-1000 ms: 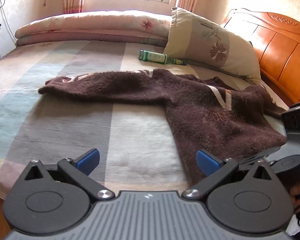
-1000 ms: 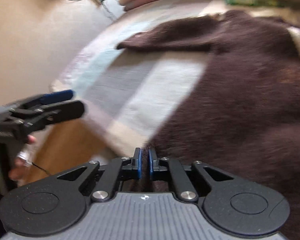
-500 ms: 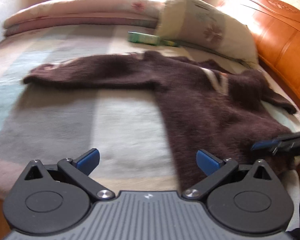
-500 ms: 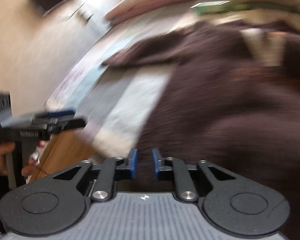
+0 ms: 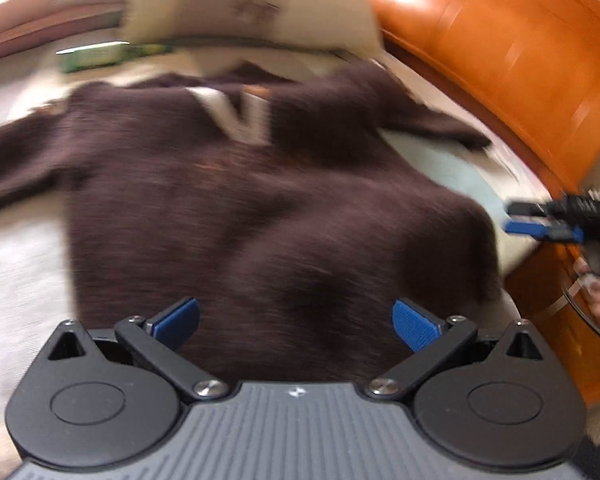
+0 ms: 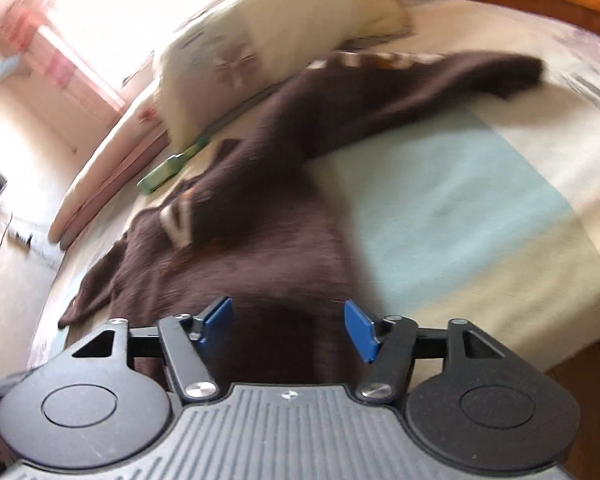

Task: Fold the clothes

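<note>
The right gripper [image 6: 288, 330] has let go of the hem, its fingers now spread like the left gripper's [image 5: 296, 324], leaving the brown sweater [image 5: 260, 208] flat on the bed [image 6: 480, 200] ahead of both, ungrasped and unfolded.

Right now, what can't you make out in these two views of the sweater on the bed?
- Sweater hem: both views, hidden behind the gripper bodies.
- Its chest lettering: motion blur in both views.
- Green item by the pillow: too blurred to identify.
- Right gripper: left wrist view, smeared; finger gap unreadable there.
</note>
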